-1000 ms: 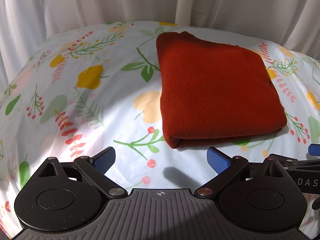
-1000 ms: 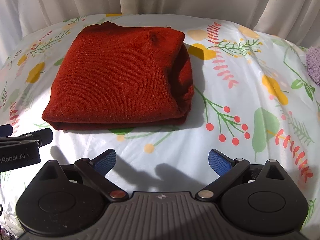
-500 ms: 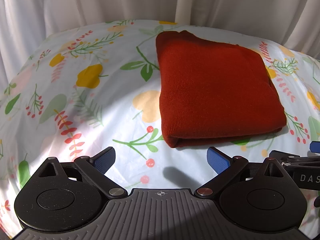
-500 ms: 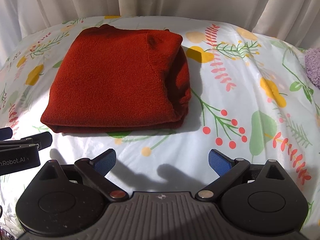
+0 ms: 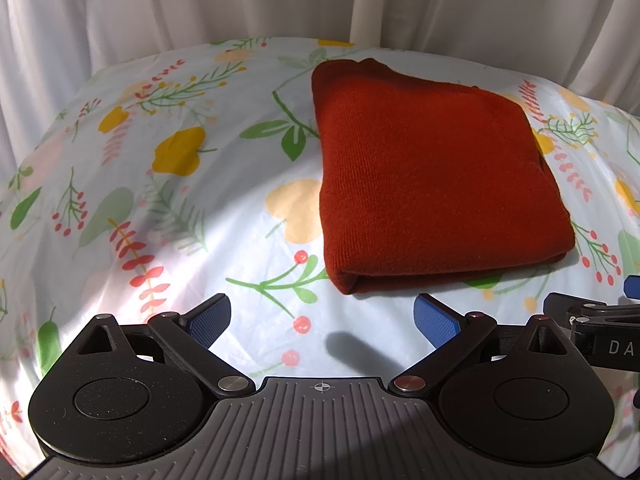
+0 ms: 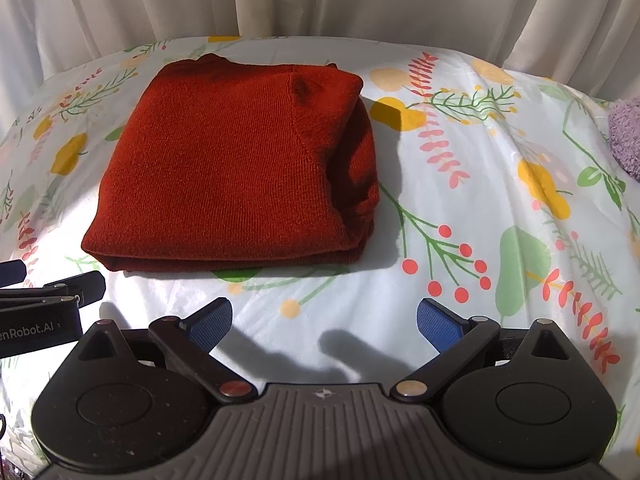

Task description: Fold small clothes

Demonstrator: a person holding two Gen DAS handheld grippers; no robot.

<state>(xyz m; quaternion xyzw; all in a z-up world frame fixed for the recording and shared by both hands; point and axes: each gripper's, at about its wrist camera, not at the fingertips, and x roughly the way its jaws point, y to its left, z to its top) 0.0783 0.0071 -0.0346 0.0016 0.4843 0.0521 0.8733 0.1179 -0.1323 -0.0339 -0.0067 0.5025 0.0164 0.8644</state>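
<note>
The sweater (image 6: 228,168) lies folded into a compact, nearly square packet on the cloth (image 6: 500,208), a little left of the middle in the right wrist view and right of the middle in the left wrist view. I judge that the folding of this piece is finished: the top face is flat, the near edge is a rounded fold, and no sleeve sticks out. On its right side the layers bulge a little and are stacked loosely (this side is the least tidy). What may remain is only to press that side flat, or to go to another garment; a purple fuzzy thing (image 6: 626,140) shows at the right edge, but it is cut off, so I cannot tell what it is.

The left gripper (image 5: 323,317) has its fingers wide apart and holds nothing, and it stays just short of the near edge of the sweater. The right gripper (image 6: 324,317) is the same: spread, empty, near the front of the packet without touching.

The sweater is a fine rib knit of rust red colour, soft and thick. The cloth is smooth and slightly shiny, white with printed flowers, leaves and red berries, with light wrinkles. Behind hangs a pale curtain (image 5: 200,8) in long vertical pleats.
</note>
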